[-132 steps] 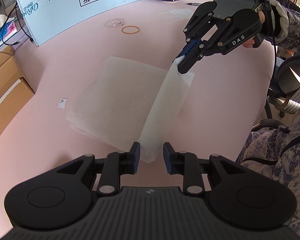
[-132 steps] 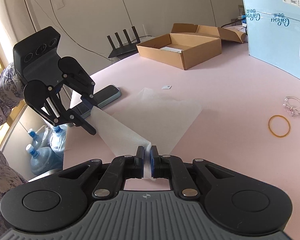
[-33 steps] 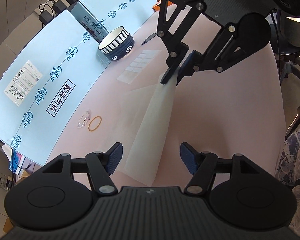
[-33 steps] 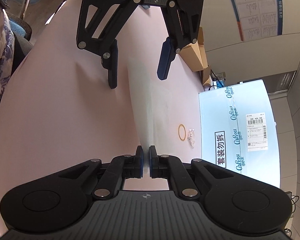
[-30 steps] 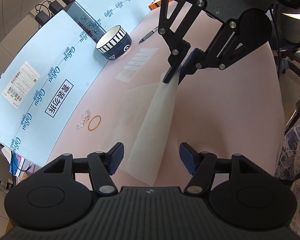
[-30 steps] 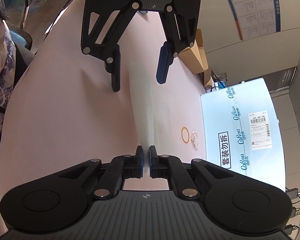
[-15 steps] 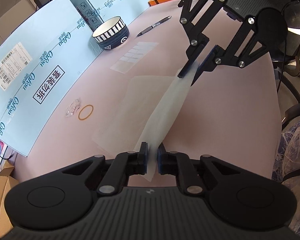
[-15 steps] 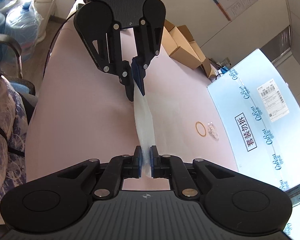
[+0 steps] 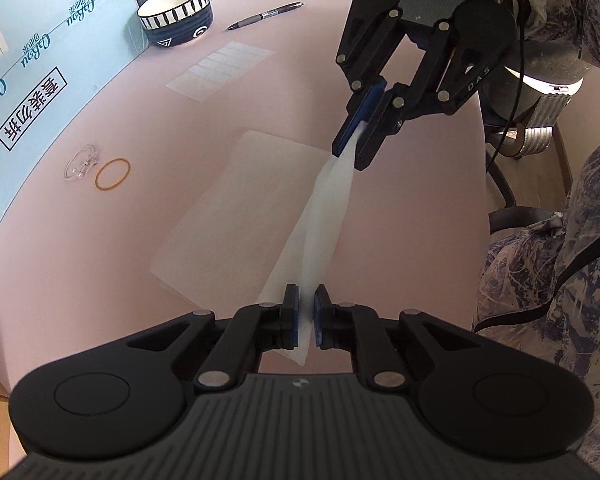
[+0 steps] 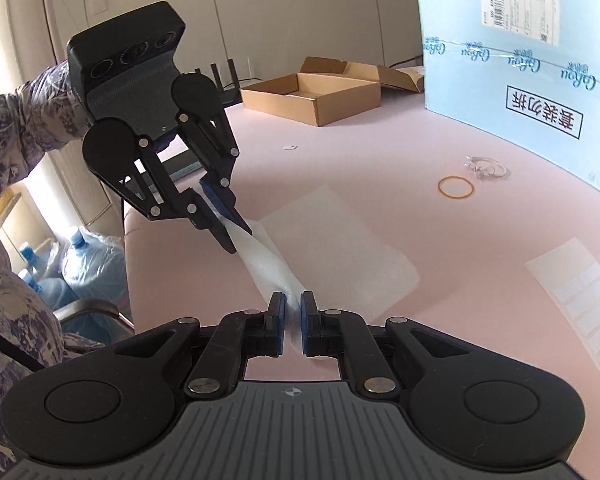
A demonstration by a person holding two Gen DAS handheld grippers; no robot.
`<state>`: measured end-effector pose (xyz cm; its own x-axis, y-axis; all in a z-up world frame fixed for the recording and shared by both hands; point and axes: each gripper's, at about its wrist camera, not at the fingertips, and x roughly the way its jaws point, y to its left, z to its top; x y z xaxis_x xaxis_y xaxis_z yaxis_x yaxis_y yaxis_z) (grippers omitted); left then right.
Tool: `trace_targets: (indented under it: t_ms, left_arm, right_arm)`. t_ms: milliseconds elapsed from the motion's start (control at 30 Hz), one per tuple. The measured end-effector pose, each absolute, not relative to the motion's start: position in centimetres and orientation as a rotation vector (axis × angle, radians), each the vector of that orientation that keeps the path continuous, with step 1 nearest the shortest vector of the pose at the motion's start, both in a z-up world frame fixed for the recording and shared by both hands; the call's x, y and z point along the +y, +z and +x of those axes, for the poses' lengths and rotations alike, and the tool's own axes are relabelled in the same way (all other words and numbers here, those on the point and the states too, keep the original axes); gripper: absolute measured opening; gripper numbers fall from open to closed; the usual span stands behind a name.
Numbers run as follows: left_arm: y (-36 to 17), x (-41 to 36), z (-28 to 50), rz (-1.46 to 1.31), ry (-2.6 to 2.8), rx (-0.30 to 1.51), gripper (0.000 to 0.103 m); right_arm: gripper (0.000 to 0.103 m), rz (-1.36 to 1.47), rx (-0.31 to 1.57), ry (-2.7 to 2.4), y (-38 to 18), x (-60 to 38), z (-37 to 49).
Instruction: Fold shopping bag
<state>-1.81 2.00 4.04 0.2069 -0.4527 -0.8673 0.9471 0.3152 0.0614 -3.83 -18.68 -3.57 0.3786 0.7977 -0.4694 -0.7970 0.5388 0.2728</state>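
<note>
Pink table [image 9: 400, 240], bag [image 9: 324, 208] edge lifted

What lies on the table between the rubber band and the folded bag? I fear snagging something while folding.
Nothing: in both wrist views the pink table is bare between the rubber band and the folded bag.

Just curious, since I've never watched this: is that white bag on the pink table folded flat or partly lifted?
Partly lifted. One edge of the white bag hangs taut between the left gripper and right gripper; the rest lies flat.
</note>
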Motion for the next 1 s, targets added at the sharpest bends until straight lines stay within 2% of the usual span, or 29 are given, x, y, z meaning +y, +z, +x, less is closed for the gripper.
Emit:
trace_targets:
  t_ms: [167,400,567,767,800,900,1000]
  left_arm:
    - [4.8,2.7,1.2,0.603,-1.078,0.892,0.021]
    - [4.2,3.7,3.6,0.547,-1.009,0.896,0.031]
    - [5.3,5.7,4.1,0.419,-0.915,0.836,0.036]
    - [5.8,6.3,3.1,0.132,-0.906,0.832,0.033]
    - [5.7,5.9,2.7,0.112,-0.918,0.830,0.026]
    - [4.4,5.0,2.4,0.050,-0.927,0.843,0.016]
    - [2.5,4.1,2.8,0.059,-0.899,0.878,0.014]
  right_arm:
    - [0.008,0.136,0.628,0.993,-3.7,-20.3,-1.8]
    - [0.009,0.132,0.671,0.977,-4.7,-20.6,-0.5]
    - [0.009,0.106,0.662,0.967,-5.0,-20.4,-0.6]
    - [0.009,0.100,0.635,0.930,-5.5,-20.2,-1.2]
    - [0.009,0.105,0.628,0.923,-5.6,-20.2,-1.4]
    - [0.009,0.123,0.613,0.899,-5.9,-20.2,-1.8]
    - [0.009,0.114,0.594,0.874,-5.9,-20.0,-2.2]
